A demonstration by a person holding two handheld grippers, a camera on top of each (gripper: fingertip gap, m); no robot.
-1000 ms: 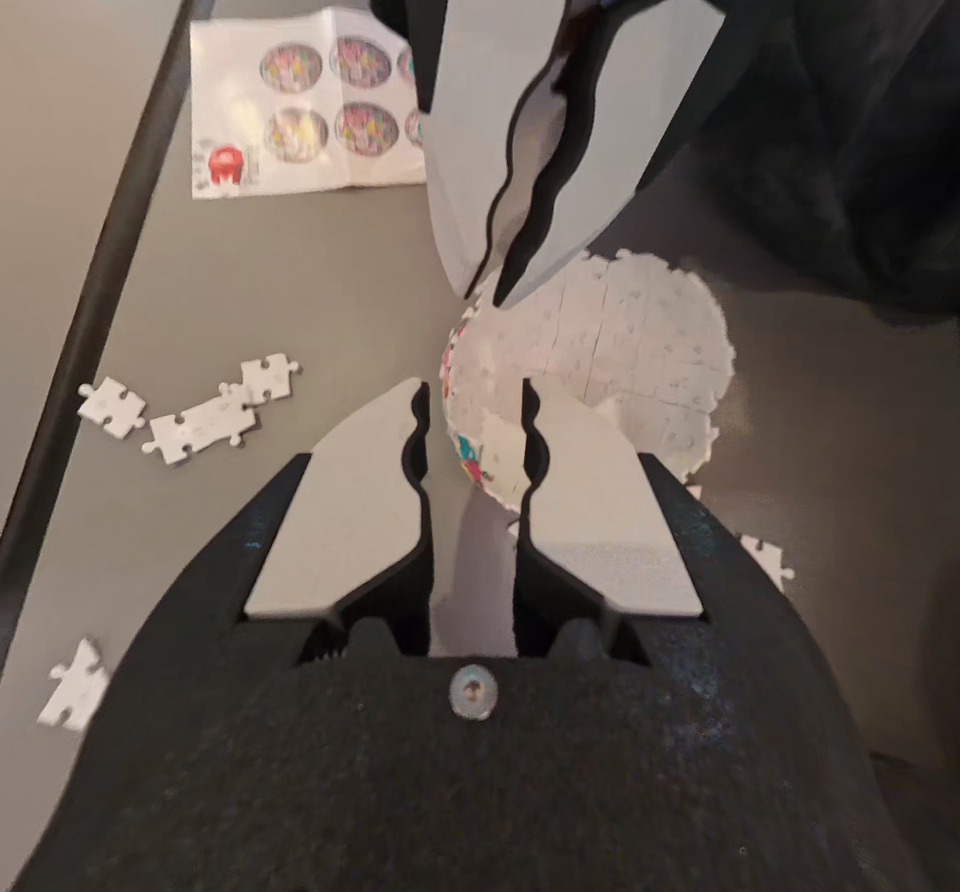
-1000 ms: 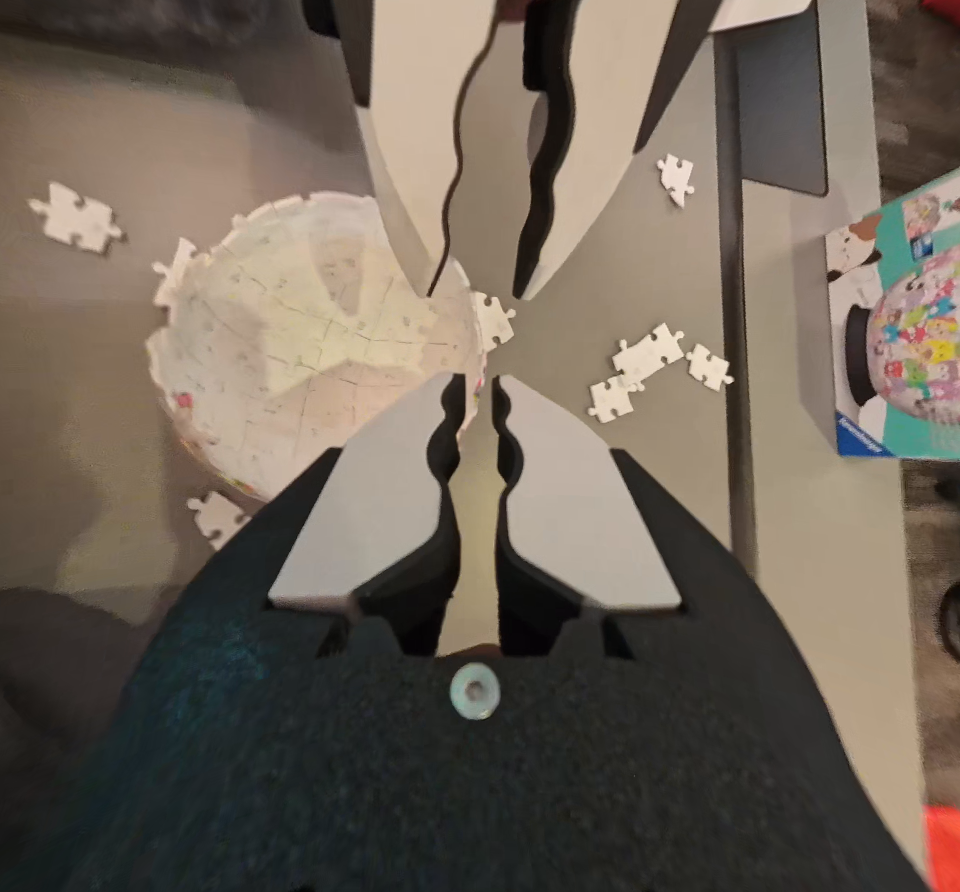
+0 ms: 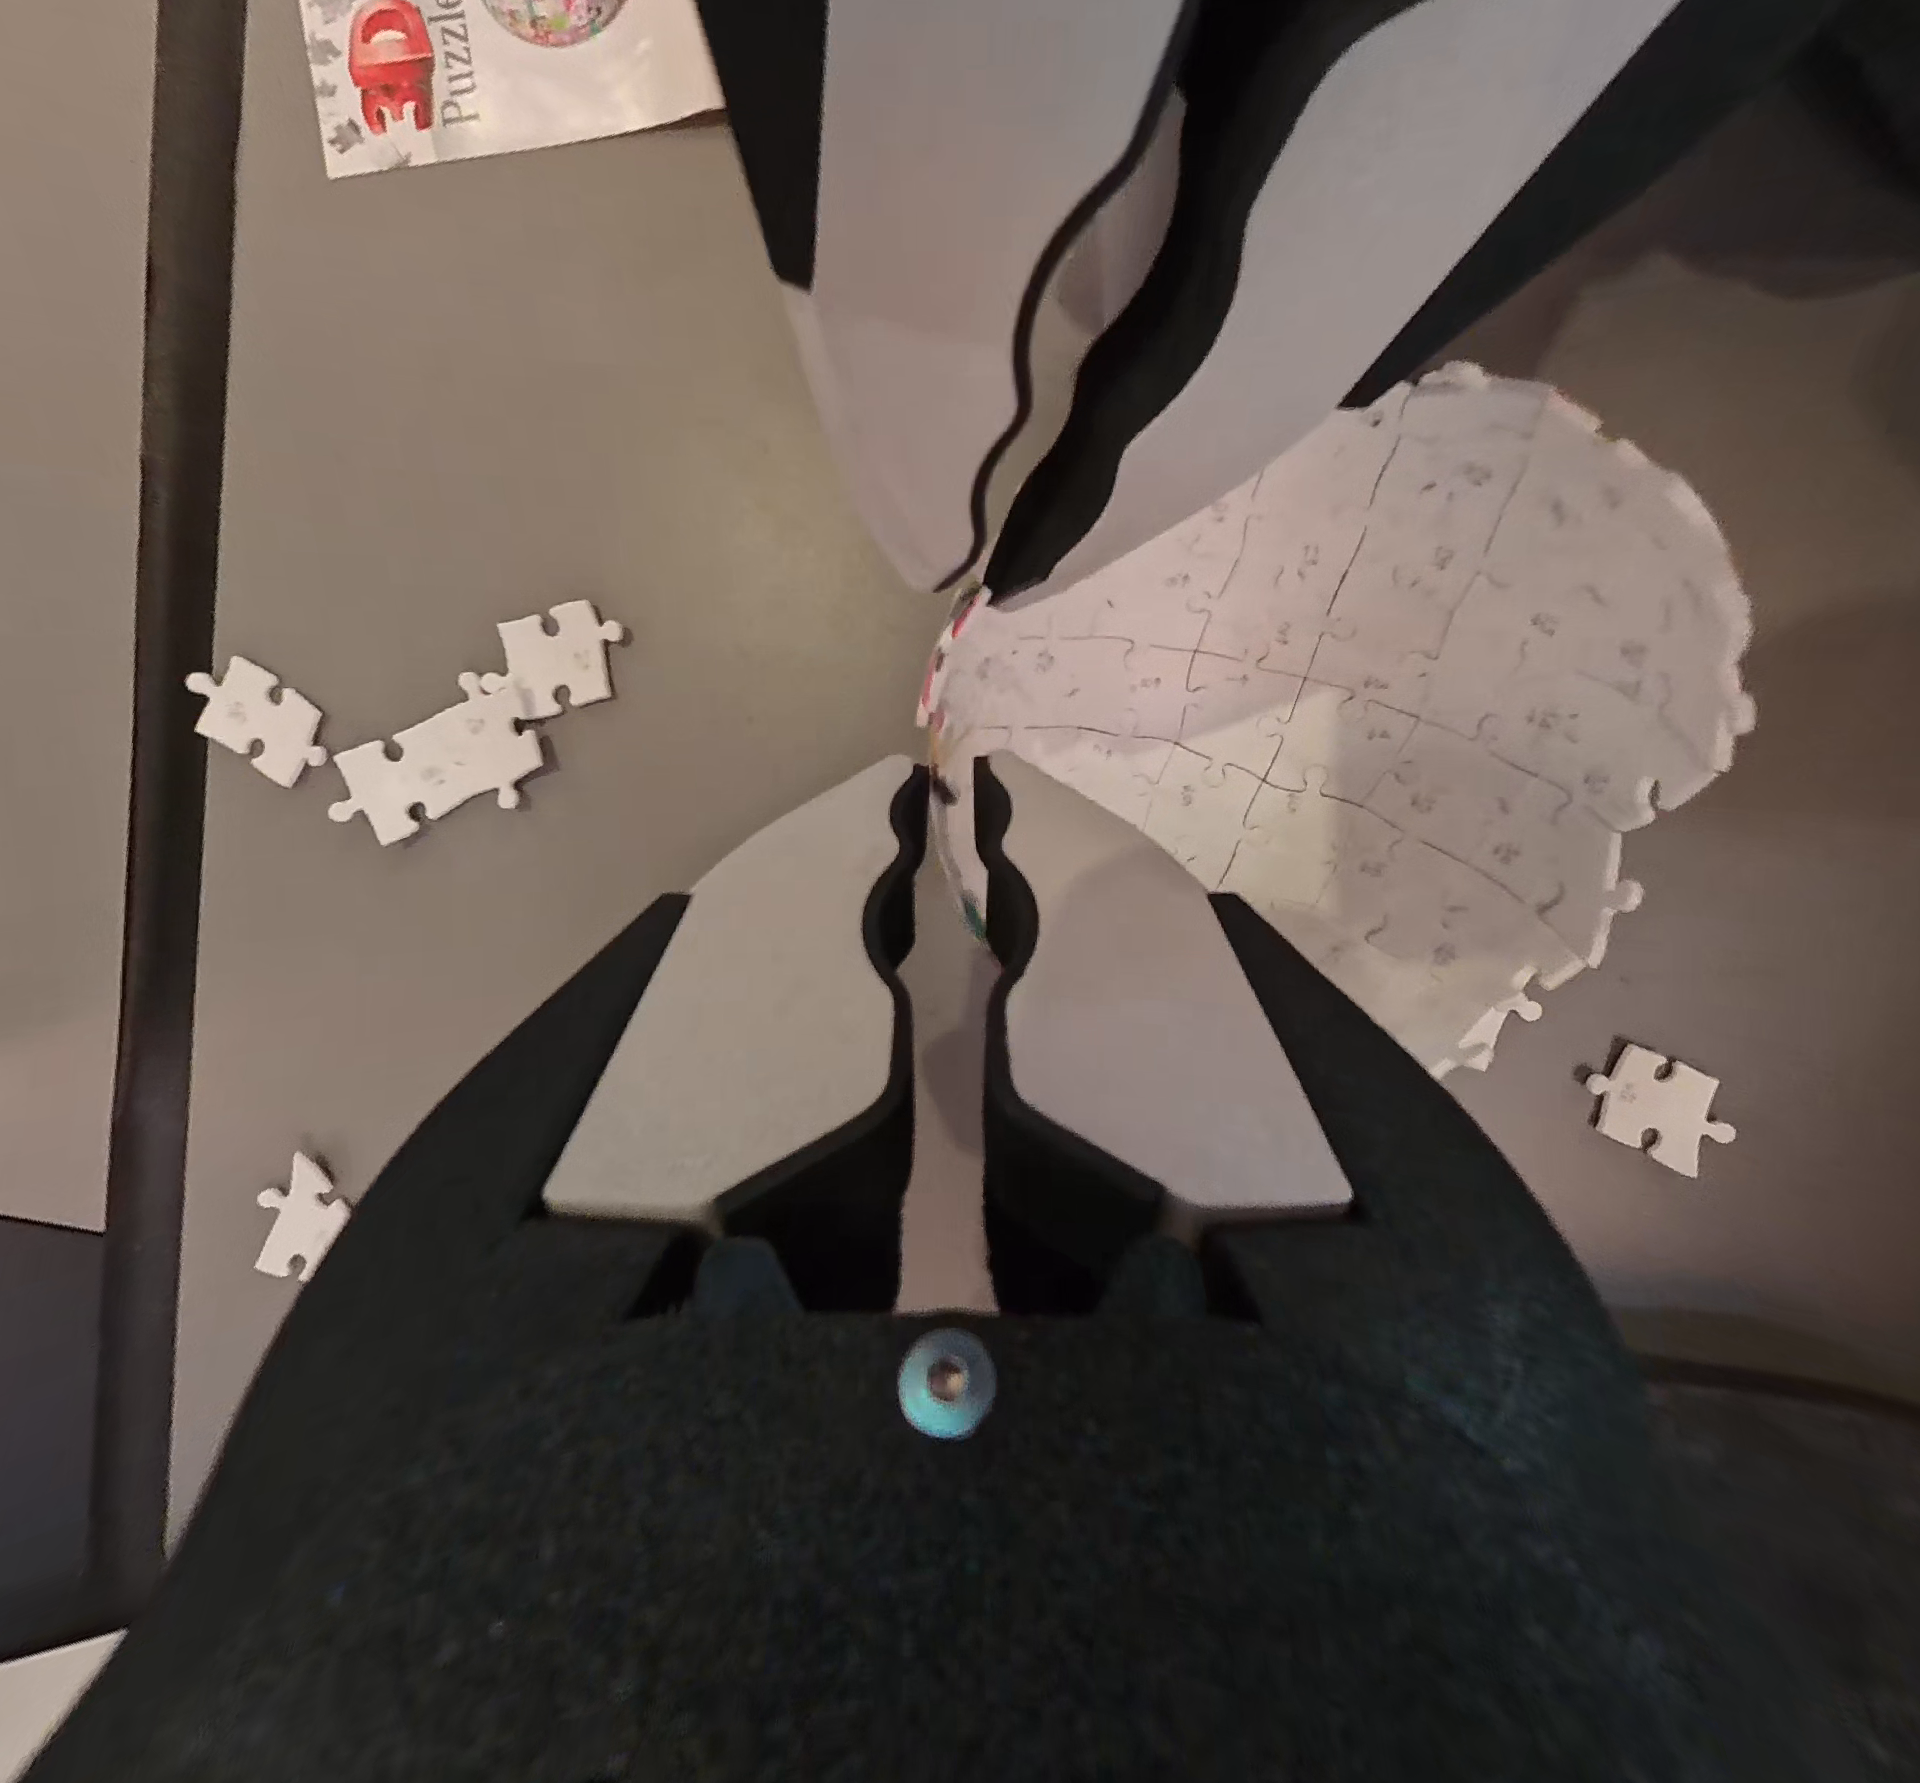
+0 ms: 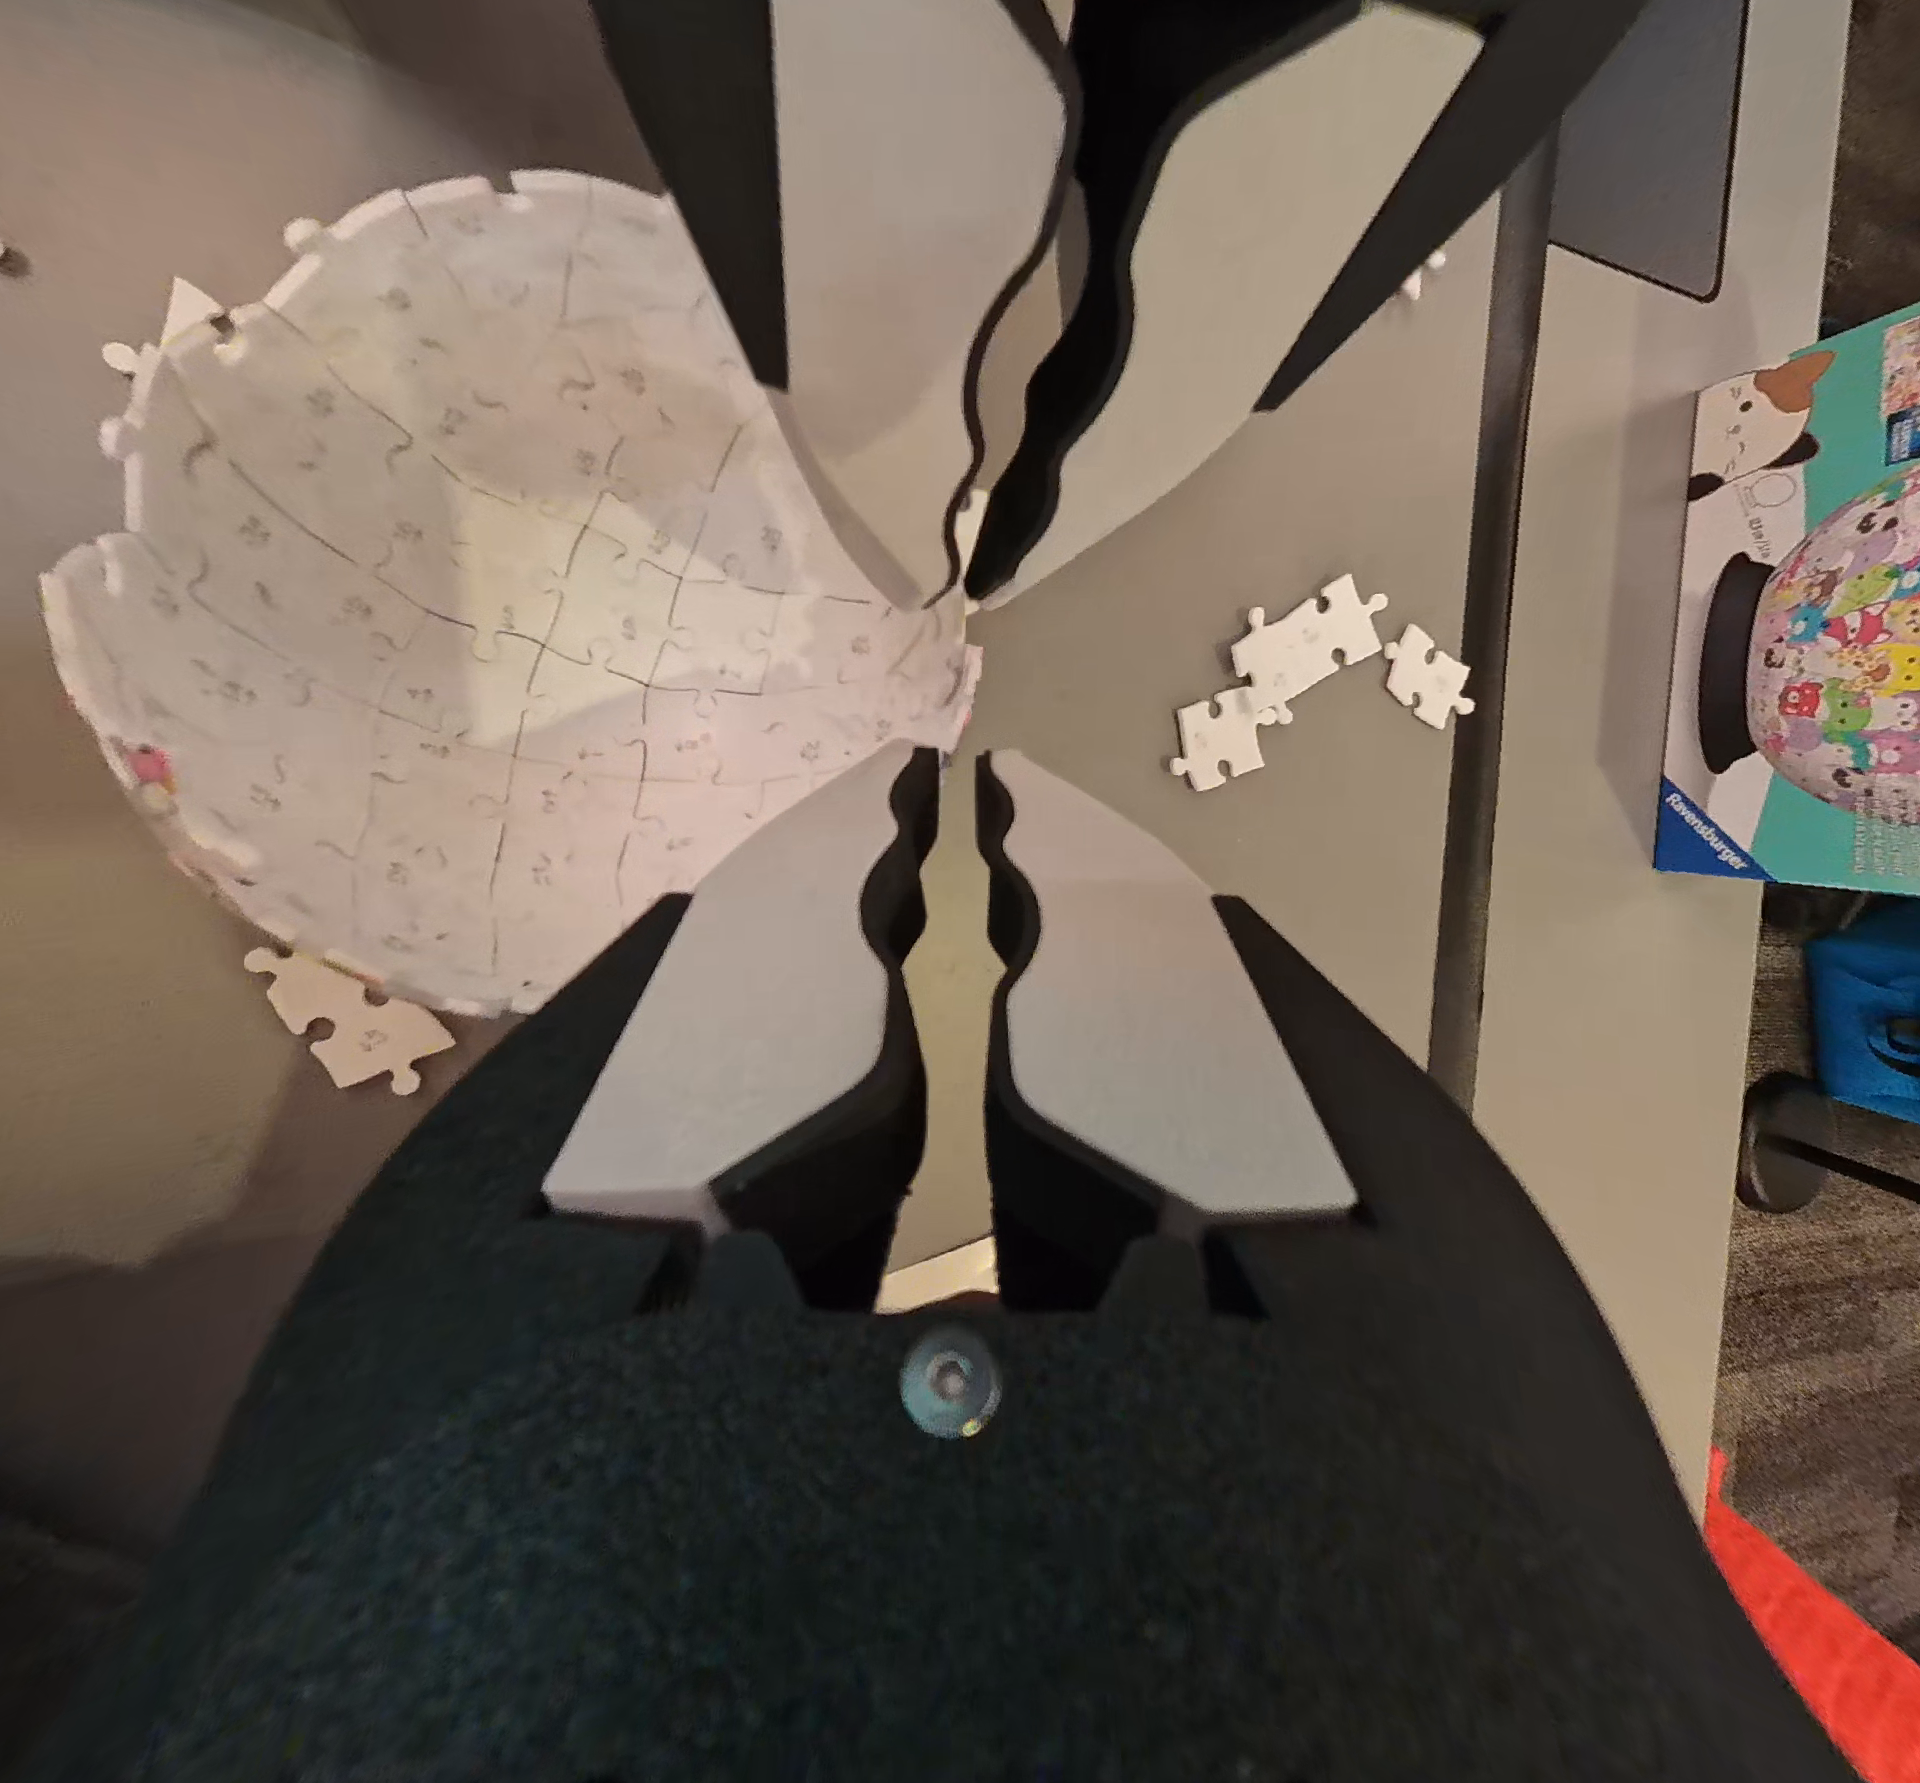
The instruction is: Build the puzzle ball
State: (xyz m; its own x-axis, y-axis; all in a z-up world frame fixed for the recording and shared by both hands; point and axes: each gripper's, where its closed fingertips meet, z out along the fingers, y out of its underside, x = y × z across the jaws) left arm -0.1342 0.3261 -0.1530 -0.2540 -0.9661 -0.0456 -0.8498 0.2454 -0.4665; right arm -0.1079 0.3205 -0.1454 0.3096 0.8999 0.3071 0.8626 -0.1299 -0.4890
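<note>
Left gripper (image 3: 948,777) now pinching puzzle ball (image 3: 1403,715) rim, was apart, right gripper (image 4: 956,762) narrower, also on rim.

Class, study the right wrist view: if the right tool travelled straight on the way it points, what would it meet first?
Most likely the rim of the half-built puzzle ball, right at the tips of the right tool; the left tool faces it just beyond. Depth is hard to judge.
</note>
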